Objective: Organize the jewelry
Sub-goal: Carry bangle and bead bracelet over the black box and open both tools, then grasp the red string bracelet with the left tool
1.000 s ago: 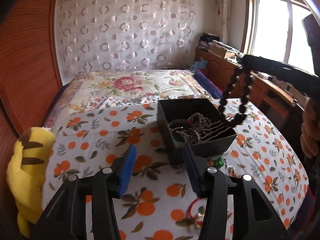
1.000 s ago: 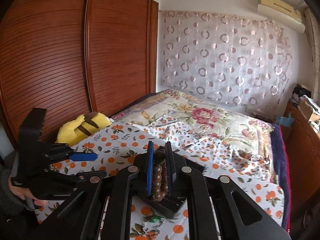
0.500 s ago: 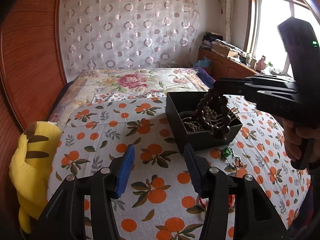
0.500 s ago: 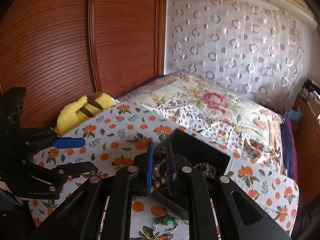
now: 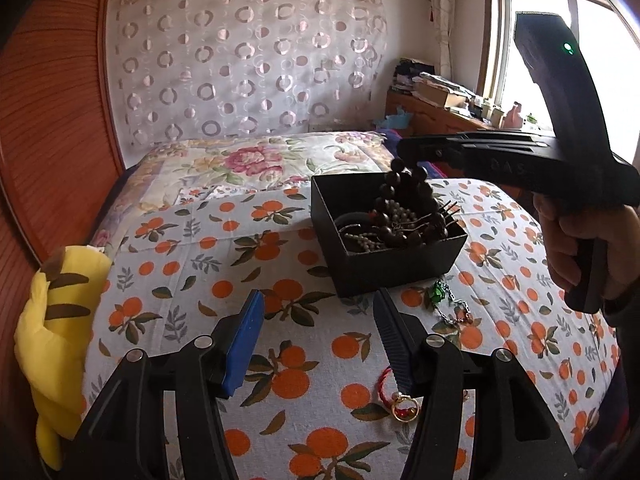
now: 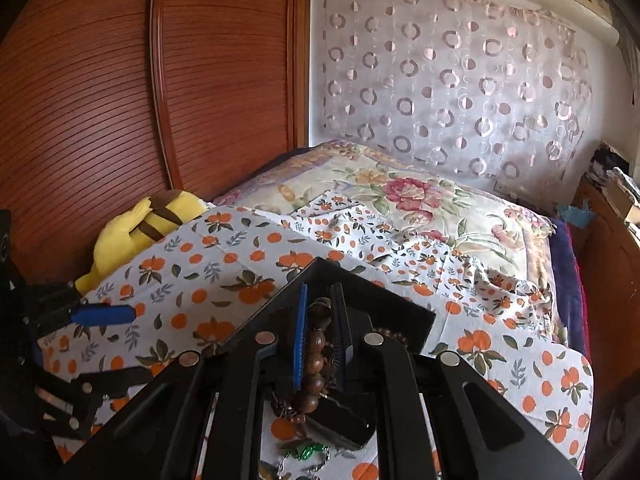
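Jaws on my right gripper point(image 6: 320, 336) clench the dark bead bracelet point(image 5: 404, 184), its lower beads dipping into the black box point(image 5: 360, 276) on the bed point(image 5: 280, 240). I see my left gripper point(image 5: 318, 338), jaws released after widening, low over the bedspread, a red-corded gold ring point(image 5: 404, 410) beside its right jaw.

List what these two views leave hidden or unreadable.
- Box floor: in the left wrist view its near wall and the heaped jewelry cover it.
- Red cord charm: the left tool's finger partly covers it there.
- Green necklace: cut off by the bottom edge in the right wrist view, behind the right tool.
- Bead bracelet: its lower loop hides behind that tool; whether it touches the pile is unclear.
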`<state>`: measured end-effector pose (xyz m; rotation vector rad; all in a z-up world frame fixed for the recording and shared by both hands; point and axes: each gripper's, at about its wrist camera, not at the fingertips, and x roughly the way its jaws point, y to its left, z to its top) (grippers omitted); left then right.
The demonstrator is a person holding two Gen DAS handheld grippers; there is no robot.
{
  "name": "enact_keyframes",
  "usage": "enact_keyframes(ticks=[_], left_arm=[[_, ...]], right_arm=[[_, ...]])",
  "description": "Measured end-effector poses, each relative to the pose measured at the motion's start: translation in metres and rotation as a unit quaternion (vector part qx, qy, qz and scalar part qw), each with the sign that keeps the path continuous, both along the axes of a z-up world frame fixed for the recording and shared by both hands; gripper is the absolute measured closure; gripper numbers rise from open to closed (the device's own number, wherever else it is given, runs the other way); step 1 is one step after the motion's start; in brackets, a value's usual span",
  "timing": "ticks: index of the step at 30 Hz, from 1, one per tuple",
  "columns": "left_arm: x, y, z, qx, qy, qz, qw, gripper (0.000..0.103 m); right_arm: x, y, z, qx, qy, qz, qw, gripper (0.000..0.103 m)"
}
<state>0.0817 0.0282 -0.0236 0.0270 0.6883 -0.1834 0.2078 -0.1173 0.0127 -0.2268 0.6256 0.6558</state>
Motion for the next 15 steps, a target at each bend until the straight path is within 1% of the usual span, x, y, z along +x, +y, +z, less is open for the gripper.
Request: enact_keyframes(ticks=[2,4,6,8,10,13,15], left_arm=[[-0.001,0.000,0.000,0.000,0.000,0.000,1.0000,0.049],[-0.002,0.001,-0.001,-0.002,0.001,0.000,1.0000,0.048],[-0.003,0.001,-0.002,-0.002,0.002,0.000,1.0000,0.048],[-0.005,0.000,-0.003,-0.002,0.003,-0.002,1.0000,0.048],[-0.007,-0.002,-0.004,-0.003,0.004,-0.006,1.0000,0.047],[-0.011,-0.005,-0.006,-0.004,0.006,-0.012,0.9999,0.043],[-0.014,-0.008,-0.009,-0.001,0.007,-0.018,0.9998,0.043]], right_arm=[[0.002,0.001,-0.002,-0.002,0.003,-0.002,1.000,0.090],[0.003,0.000,-0.005,-0.005,0.008,-0.007,1.000,0.087],[0.002,-0.004,-0.008,-0.003,0.010,-0.013,1.000,0.077],[-0.001,-0.012,-0.009,0.005,0.017,-0.016,1.000,0.077],[-0.007,-0.018,-0.009,0.006,0.014,-0.018,1.000,0.077],[-0.024,-0.031,-0.013,0.011,0.016,-0.017,1.000,0.077],[-0.036,-0.038,-0.019,0.004,0.018,-0.014,1.000,0.077]])
